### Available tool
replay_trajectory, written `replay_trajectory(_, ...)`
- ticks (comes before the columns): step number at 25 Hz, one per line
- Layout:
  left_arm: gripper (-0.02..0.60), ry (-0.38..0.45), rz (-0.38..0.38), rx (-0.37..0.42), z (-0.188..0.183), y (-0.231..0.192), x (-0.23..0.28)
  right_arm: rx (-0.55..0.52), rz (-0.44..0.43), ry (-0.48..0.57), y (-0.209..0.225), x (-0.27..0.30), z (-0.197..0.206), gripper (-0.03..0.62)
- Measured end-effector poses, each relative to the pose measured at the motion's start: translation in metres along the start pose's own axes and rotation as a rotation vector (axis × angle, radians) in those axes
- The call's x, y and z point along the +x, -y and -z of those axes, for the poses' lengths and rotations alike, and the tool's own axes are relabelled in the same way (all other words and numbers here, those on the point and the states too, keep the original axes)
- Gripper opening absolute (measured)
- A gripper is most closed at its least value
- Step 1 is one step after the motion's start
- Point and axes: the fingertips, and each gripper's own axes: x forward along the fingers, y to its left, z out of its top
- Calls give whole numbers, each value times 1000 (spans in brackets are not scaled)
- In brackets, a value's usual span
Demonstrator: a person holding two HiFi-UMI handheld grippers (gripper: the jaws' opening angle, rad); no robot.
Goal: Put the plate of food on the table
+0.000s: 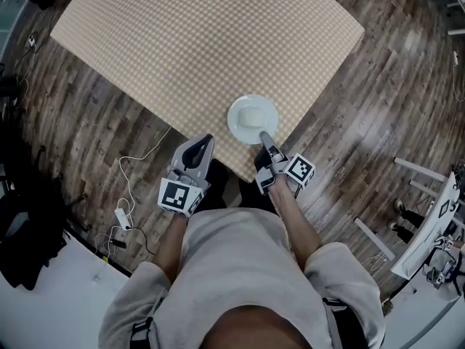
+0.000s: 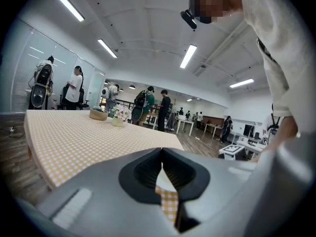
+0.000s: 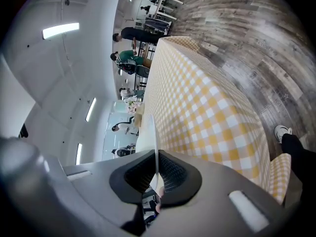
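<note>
A white plate [image 1: 243, 126] with a pale mound of food [image 1: 251, 116] sits over the near corner of the checked table [image 1: 196, 42]. My right gripper [image 1: 267, 141] is shut on the plate's near rim; in the right gripper view the thin white plate rim [image 3: 154, 137] runs edge-on between the closed jaws. My left gripper [image 1: 200, 145] hangs beside the table's near edge, left of the plate, its jaws shut with nothing between them. In the left gripper view the jaw tips [image 2: 162, 151] meet in front of the tablecloth [image 2: 89, 142].
Wooden floor [image 1: 378, 107] surrounds the table. Cables and a power strip [image 1: 122, 219] lie on the floor at the left. White frames and stands [image 1: 429, 224] are at the right. A basket [image 2: 98, 114] and a flower vase [image 2: 118, 116] stand at the table's far end, with people behind.
</note>
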Motion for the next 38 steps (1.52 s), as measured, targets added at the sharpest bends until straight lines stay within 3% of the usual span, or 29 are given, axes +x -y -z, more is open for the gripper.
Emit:
replay_trajectory(3,11,5,-14,-5,-1,-8,-3,-1,24,1,3,16,-5,11)
replay_trajectory(8,11,8,-33,-11,-2,-16,-8,0,-17,-2,-7,43,-15,12)
replay_trajectory(11,11,5,-43,-17,0,-19,-11,-28,13,-6,-8,54,-20,12)
replay_trajectory(23,11,2,-67,-34,7,-24,-26,7,-59,10,-27,108,-32,12)
replay_trajectory(38,11,4,-77,-35,3,-30,-33,-4,-45,17,-38,148,-41,12)
